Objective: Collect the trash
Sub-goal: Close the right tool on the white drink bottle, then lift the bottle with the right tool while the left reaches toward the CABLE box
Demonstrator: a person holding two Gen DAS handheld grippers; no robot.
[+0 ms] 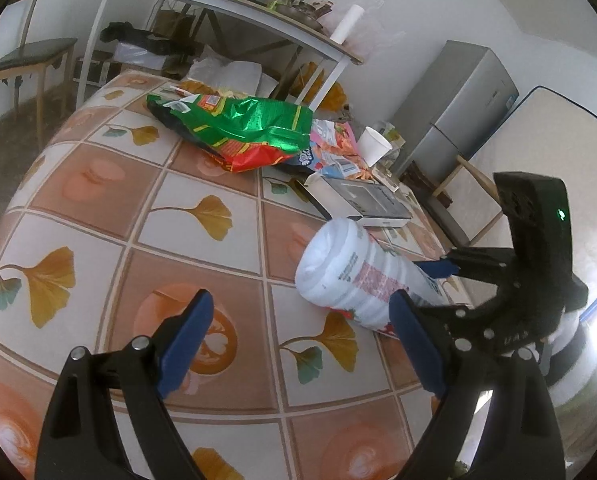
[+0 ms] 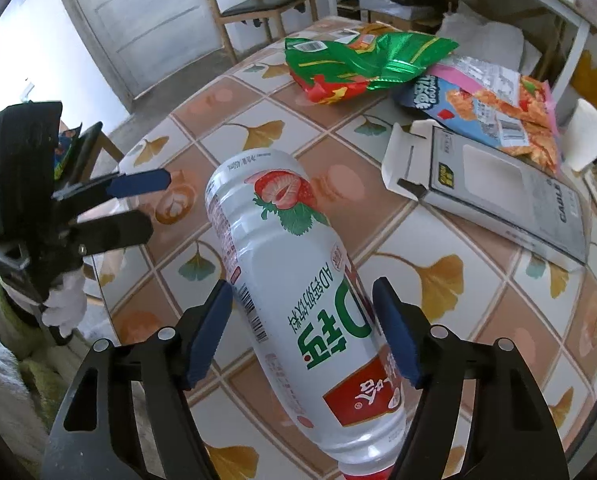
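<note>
A white strawberry-drink bottle (image 2: 298, 280) hangs tilted over the tiled table (image 1: 98, 200), base raised and red cap end low. My right gripper (image 2: 302, 282) is shut on the bottle's body, a blue pad on each side. In the left wrist view that gripper (image 1: 424, 284) comes in from the right with the bottle (image 1: 350, 276). My left gripper (image 1: 300, 298) stands wide open just short of the bottle with nothing between its fingers. It also shows at the left (image 2: 158, 200). Further back lie a green snack bag (image 1: 250, 128), a blue-and-pink snack bag (image 2: 490, 100), a grey carton (image 2: 498, 192) and a white paper cup (image 1: 374, 146).
Behind the table stands a white shelf-table (image 1: 218, 4) loaded with pots and packets, with bags beneath it. A wooden chair (image 1: 22, 60) is at the back left, a grey fridge (image 1: 466, 96) and a mattress (image 1: 546, 132) to the right. A white door (image 2: 138, 20) shows beyond the table.
</note>
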